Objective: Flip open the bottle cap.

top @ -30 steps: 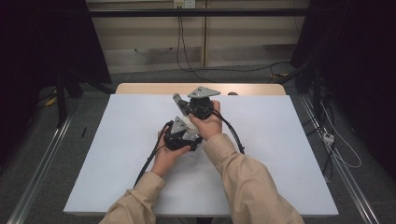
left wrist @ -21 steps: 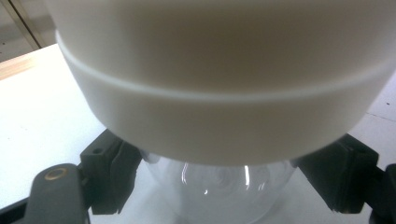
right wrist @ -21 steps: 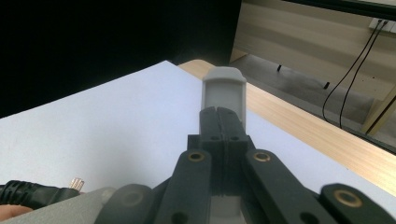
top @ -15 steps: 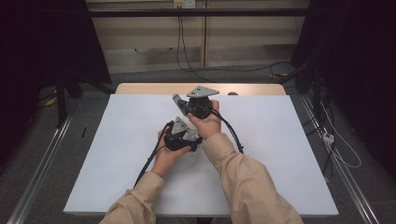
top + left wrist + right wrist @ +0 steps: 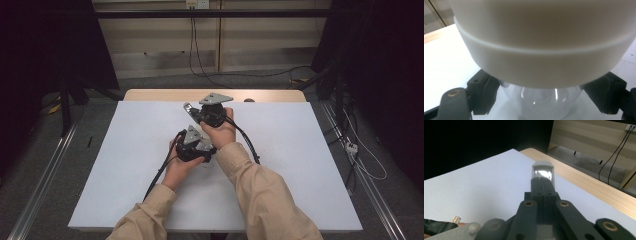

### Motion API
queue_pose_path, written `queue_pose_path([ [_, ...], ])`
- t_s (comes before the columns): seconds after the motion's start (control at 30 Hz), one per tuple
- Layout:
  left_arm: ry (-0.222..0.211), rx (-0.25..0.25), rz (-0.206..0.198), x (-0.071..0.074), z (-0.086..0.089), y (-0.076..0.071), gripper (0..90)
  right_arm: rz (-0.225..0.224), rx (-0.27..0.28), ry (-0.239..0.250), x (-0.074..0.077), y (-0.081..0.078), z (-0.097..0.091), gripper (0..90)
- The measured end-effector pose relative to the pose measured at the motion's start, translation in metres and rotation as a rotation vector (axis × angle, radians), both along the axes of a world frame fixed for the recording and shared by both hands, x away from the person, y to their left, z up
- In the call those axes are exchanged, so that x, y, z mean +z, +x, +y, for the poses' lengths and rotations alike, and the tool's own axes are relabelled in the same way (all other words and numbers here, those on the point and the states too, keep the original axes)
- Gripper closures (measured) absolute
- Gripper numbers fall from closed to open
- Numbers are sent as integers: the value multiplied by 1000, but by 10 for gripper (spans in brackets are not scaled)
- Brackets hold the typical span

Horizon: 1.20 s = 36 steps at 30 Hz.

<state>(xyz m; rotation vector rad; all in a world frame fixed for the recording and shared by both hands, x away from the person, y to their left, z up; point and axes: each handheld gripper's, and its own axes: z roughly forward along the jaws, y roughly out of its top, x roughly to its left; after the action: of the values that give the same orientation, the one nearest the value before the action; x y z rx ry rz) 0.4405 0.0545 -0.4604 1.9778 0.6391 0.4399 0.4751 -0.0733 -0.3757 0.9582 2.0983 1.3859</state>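
My left gripper (image 5: 545,96) is shut on a clear jar (image 5: 541,102) just below its wide white lid (image 5: 544,42), one black jaw on each side of the clear wall. In the high view the left gripper (image 5: 199,148) sits low over the middle of the white sheet (image 5: 300,150), gripped by the left hand. My right gripper (image 5: 542,182) has its jaws pressed together; a small pale piece with a grey top (image 5: 543,171) shows at their tip. From above, the right gripper (image 5: 188,107) lies just beyond the left one, pointing to the far left.
A wooden table edge (image 5: 270,95) runs along the far side of the sheet. Black cables (image 5: 247,142) trail from both grippers toward the person. Metal rails (image 5: 40,180) flank the table, and cables lie on the floor at the right.
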Motion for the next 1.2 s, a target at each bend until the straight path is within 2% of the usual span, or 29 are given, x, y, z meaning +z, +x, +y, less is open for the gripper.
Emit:
queue_pose_path([
  [0.37,0,0,0,0,0,0,186,24,3,-34,0,2,2,900],
  [0.77,-1,0,3,0,1,1,185,41,6,-33,1,2,1,900],
  [0.97,-19,1,15,0,2,1,186,36,10,-48,2,-1,-1,900],
  [1.03,-23,4,17,1,3,2,185,24,10,-35,3,-2,-2,899],
  [1.13,-46,1,29,1,4,3,185,13,5,-37,6,-4,-4,869],
  [1.2,-42,2,22,1,6,3,178,8,2,-33,6,-5,-5,843],
])
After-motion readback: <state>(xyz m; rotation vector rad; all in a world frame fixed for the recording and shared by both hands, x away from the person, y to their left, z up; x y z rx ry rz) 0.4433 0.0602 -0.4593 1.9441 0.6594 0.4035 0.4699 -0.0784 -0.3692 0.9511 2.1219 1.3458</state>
